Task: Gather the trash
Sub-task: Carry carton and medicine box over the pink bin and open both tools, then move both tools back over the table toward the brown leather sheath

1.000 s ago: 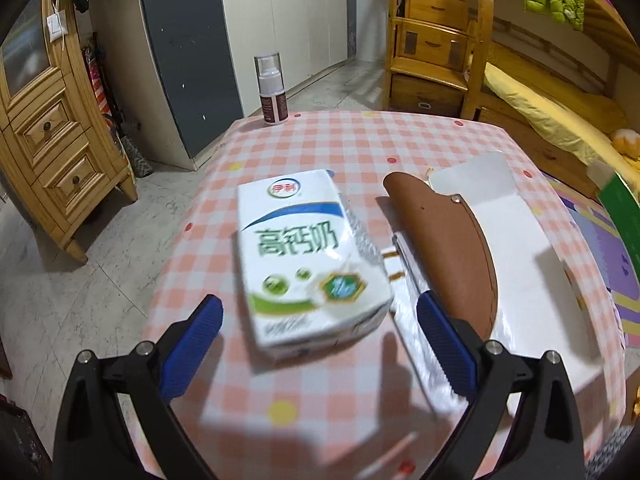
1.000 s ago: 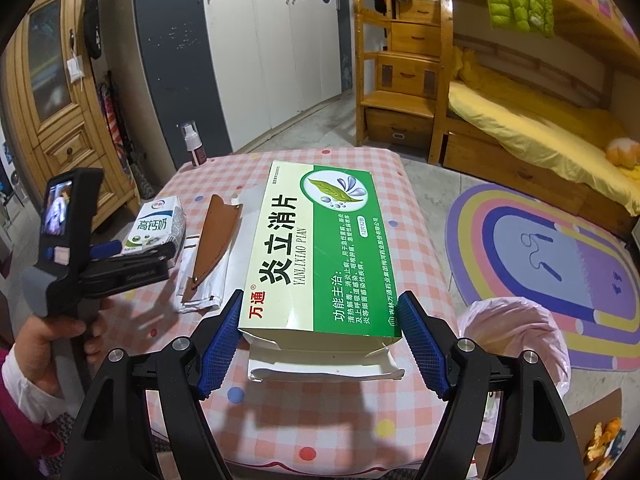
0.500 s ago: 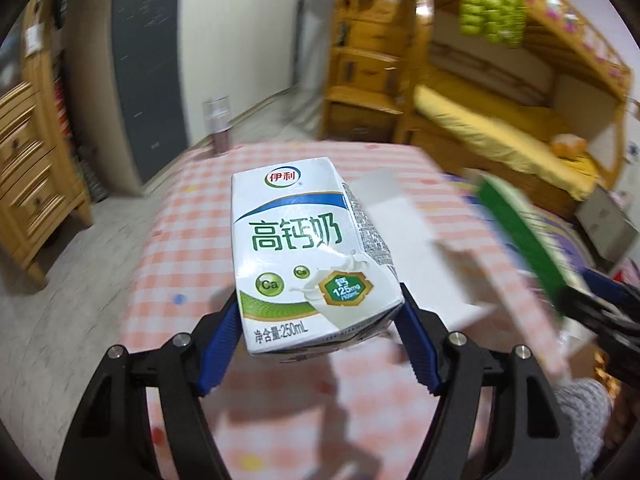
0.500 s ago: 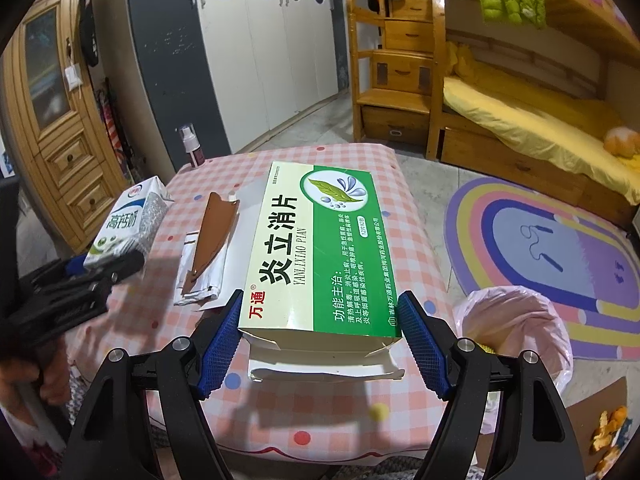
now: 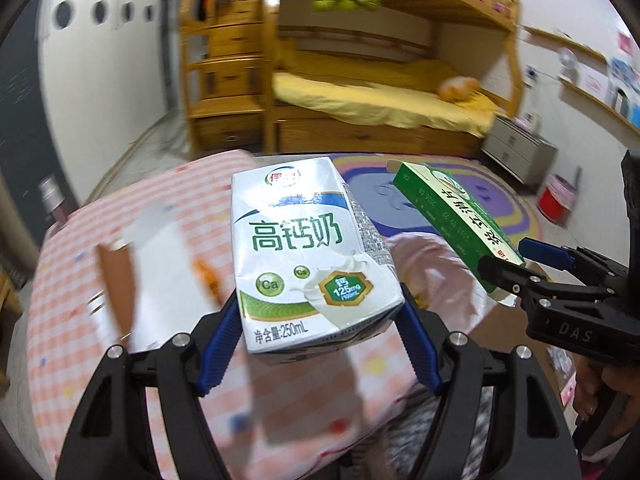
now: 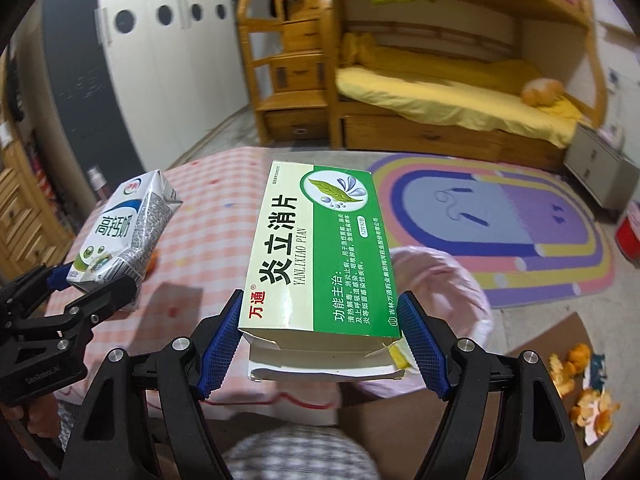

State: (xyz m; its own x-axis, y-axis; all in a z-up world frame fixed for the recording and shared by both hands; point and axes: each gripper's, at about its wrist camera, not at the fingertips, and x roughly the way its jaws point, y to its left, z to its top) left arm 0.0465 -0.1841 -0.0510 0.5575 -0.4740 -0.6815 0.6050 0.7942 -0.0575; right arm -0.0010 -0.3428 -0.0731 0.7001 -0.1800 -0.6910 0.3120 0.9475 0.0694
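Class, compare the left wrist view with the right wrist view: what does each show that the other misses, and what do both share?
Left wrist only: a brown leather piece on the table.
Right wrist only: orange peels on the floor.
Both: the left tongs shut on the milk carton, the right tongs shut on the green medicine box, and the pink trash bag.

The milk carton (image 5: 312,256) reads "高钙奶", "Ca", "钙 125mg" and "净含量:250mL" (its red logo is probably 伊利, blurred). The green medicine box (image 6: 320,248) reads "万通", "炎立消片", "YANLIXIAO PIAN" and "功能主治". The right gripper (image 5: 516,254) body carries "DAS".
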